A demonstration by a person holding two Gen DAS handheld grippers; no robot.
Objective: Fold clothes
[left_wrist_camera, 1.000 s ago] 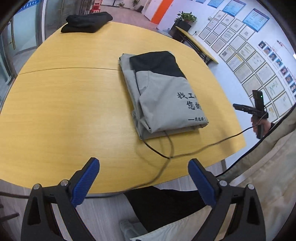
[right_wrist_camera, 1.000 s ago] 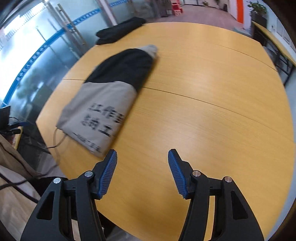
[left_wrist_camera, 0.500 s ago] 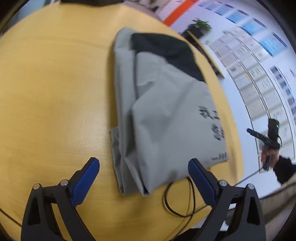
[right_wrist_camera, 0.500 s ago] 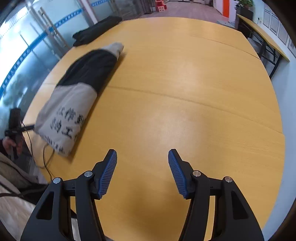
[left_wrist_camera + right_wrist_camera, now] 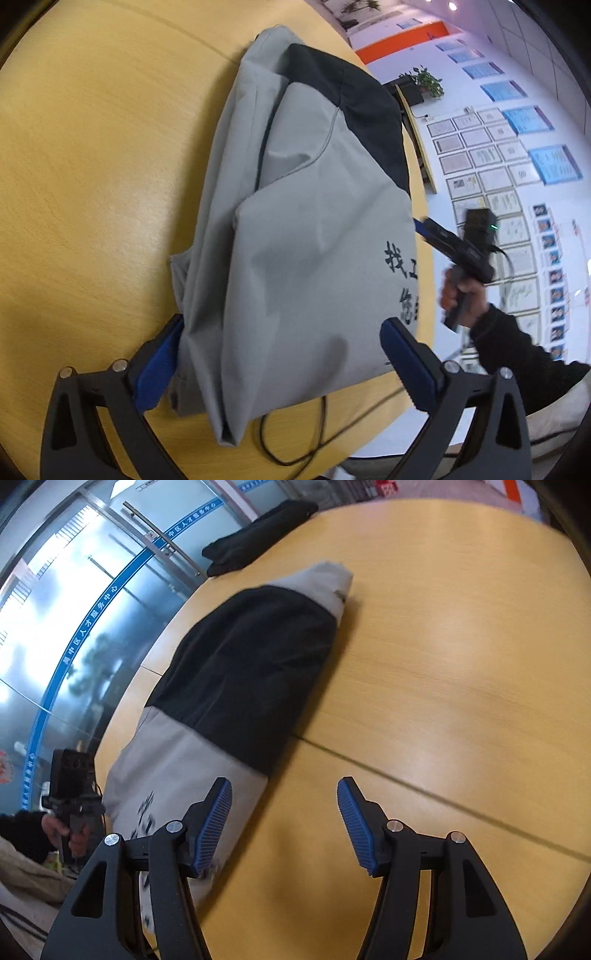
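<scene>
Left claw (image 5: 280, 362): ribbed blue pads on black fingers, spread wide astride near end of folded jacket (image 5: 303, 236), gripping nothing. Right claw (image 5: 284, 823) half open, empty, over bare wood-grain table (image 5: 461, 657) beside jacket. Jacket: smooth grey fabric, black yoke, printed characters, long flat bundle. Thin black cable (image 5: 295, 439) loops at near hem. Folded black garment (image 5: 258, 535) at far edge.

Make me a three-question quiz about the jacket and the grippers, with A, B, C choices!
1. Where is the black bundle?
A. far edge of the table
B. on the jacket
C. on the floor

2. What colours is the jacket?
A. red and white
B. grey and black
C. all blue

3. How is the left gripper?
A. shut on a cable
B. out of view
C. open around the jacket's near end

Answers: 1 A, it lies beyond the jacket; 2 B, grey body, black panel; 3 C, blue fingers stand wide apart.
</scene>
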